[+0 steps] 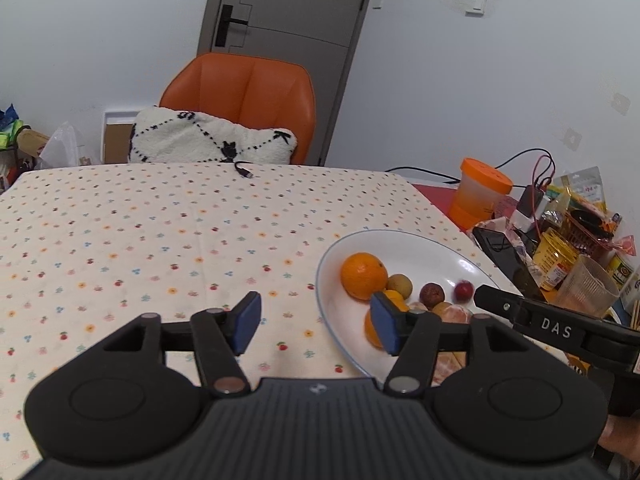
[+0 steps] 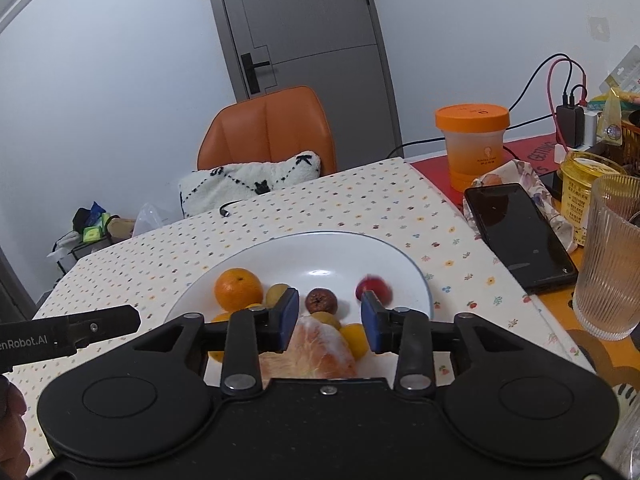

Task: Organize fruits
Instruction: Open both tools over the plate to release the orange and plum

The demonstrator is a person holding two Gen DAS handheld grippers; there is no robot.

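Left claw (image 1: 316,324): blue-padded jaws spread wide, nothing between them. It hangs low over the floral-print tabletop (image 1: 160,240); its right pad overlaps the near-left rim of the white plate (image 1: 400,240), its left pad is over bare cloth.

Right claw (image 2: 330,322): jaws apart, nothing gripped, poised over the near edge of the plate (image 2: 320,248).

Fruit, all on the plate:
- Orange (image 2: 238,289), whole, ahead and left of the right claw's left pad.
- Small yellow-green fruit (image 2: 277,293), touching the orange, just beyond that left pad.
- Wrinkled dark-red fruit (image 2: 321,300), straight ahead, in line with the gap between the pads.
- Red fruit (image 2: 374,287), blurred, just beyond the right pad.
- Peeled citrus segment (image 2: 320,348), pale orange-pink, directly under the claw between the pads.
- Small yellow fruit (image 2: 354,338), beside the segment, near the right pad.

Surroundings:
- Black phone (image 2: 520,236), right of the right claw, lying on patterned fabric.
- Ribbed clear glass (image 2: 610,256), far right, upright.
- Orange-lidded cup (image 2: 472,140), ahead and right, beyond the phone.
- Orange chair (image 1: 244,96) with a white cushion (image 1: 212,140), beyond the tabletop's far edge.
- Grey door (image 1: 288,20), behind the chair.
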